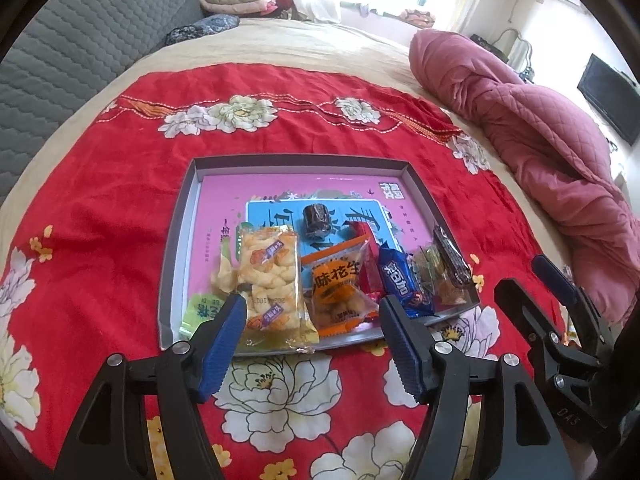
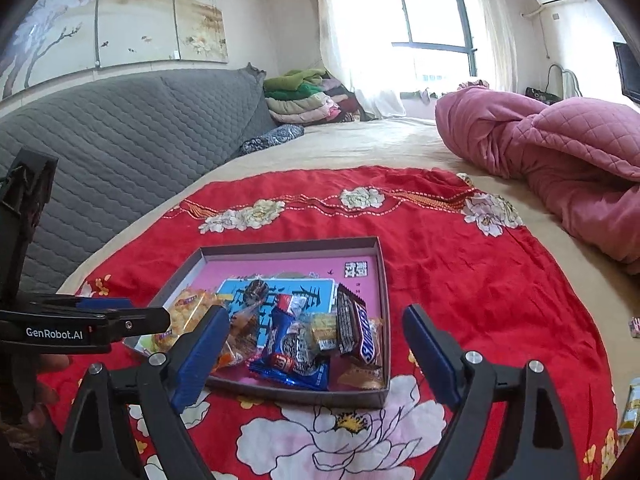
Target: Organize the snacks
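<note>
Left wrist view: the left gripper (image 1: 312, 322) hangs with jaws apart and empty over the near edge of the tray (image 1: 176, 240), where the snacks lie heaped. The cracker pack (image 1: 270, 280) looks light, crinkly and brittle inside; pinch its sealed end.

Right wrist view: the right gripper (image 2: 316, 344) gapes wide, holding nothing. The Snickers bar (image 2: 354, 326) seems firm but slick; grip it across the middle.
</note>
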The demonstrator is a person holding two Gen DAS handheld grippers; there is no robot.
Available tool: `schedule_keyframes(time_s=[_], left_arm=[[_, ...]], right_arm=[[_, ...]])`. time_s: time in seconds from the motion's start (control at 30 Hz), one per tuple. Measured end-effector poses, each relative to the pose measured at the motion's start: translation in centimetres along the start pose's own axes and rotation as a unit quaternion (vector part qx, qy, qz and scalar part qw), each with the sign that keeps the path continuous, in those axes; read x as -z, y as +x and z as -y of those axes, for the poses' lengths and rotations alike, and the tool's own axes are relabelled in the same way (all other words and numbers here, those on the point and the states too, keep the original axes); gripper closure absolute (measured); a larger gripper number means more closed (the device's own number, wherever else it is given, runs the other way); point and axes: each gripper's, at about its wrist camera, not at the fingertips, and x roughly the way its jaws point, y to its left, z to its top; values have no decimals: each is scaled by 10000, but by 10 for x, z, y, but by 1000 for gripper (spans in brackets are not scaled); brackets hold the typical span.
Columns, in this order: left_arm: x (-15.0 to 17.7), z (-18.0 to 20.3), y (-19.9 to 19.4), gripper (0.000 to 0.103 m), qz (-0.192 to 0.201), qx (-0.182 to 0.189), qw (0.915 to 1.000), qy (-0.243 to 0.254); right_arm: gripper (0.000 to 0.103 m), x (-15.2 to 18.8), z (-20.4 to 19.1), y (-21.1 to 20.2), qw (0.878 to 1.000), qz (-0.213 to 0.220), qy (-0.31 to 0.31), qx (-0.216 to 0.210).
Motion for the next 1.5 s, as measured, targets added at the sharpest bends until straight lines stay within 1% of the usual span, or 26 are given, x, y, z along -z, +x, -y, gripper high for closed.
schedule_keyframes(time_s=[0.03,0.07,0.13,0.33,0.53,0.6,0.83,0.97,1.07,1.13,1.23,1.3,1.37,1.5], left_arm=[[1,0,0,32,-4,-2,10000,4],[2,0,0,32,-6,7,10000,12],[3,0,0,31,-19,5,10000,11],[13,-1,1,30,-103,26,9999,52],[24,0,2,30,-248,35,9996,99],[28,0,2,30,-299,12,9995,98],[39,3,-5,29,-284,-70,9995,125],[47,2,-8,29,-360,-92,9993,106],[52,1,-11,29,-352,-163,9992,98],[58,1,-12,29,-387,-149,9991,82],[66,4,-13,29,-462,-213,9986,123],[70,2,-14,29,-511,-193,9985,57],[73,-1,-14,29,-575,-178,9982,-11],[76,-5,-18,29,-528,-256,9983,-66]], right_arm=[[11,1,0,-1,10000,-47,24,-3],[7,2,0,-1,9999,-88,50,-9],[4,4,0,-2,9998,-146,103,27],[4,10,4,-6,9990,-292,325,-12],[4,16,-1,-8,9981,-499,359,-38],[4,18,-5,-9,9977,-601,322,42],[3,24,-16,-17,9961,-802,286,243],[3,27,-21,-25,9954,-878,319,230],[3,34,-24,-28,9943,-972,428,123],[3,39,-29,-30,9937,-1048,378,73],[3,43,-36,-33,9943,-1044,193,71],[3,44,-40,-36,9946,-1019,111,134],[3,45,-40,-39,9947,-1008,113,145],[3,47,-38,-41,9943,-1036,160,180]])
